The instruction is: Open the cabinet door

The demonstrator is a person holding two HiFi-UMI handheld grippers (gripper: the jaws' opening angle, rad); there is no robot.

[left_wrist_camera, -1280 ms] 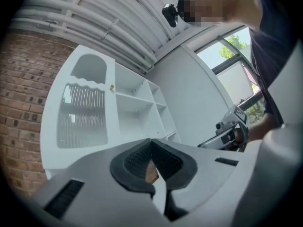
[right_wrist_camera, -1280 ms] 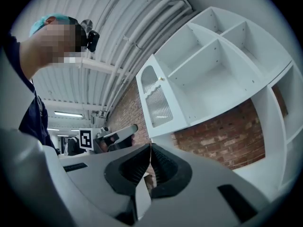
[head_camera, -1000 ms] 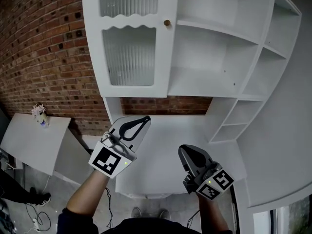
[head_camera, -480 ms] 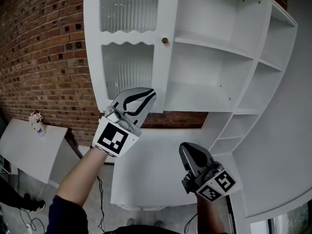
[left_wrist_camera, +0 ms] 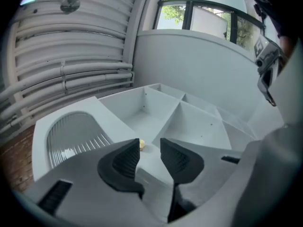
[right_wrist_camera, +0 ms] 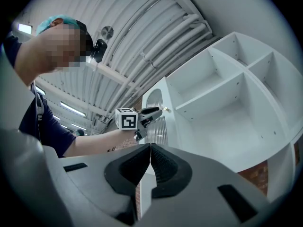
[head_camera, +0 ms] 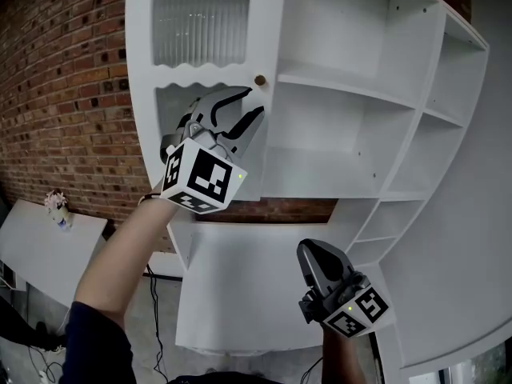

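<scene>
You are holding your left gripper (head_camera: 250, 102) just below the knob (head_camera: 260, 80) of the cabinet door (head_camera: 200, 30). Its jaws have just been opening, with nothing between them. The door is looking shut, so grasping and pulling are remaining. Your right gripper (head_camera: 310, 254) is hanging well below the knob, closed and empty.

Bare white shelf bays (head_camera: 344, 22) right of the glass-panelled cabinet door (head_camera: 200, 22) leave room to reach in, the door's small knob (head_camera: 259, 80) sits just ahead of the left gripper (head_camera: 244, 106), whose jaws have just been opening with nothing between them, and a brick wall (head_camera: 72, 94) closes the left side.
</scene>
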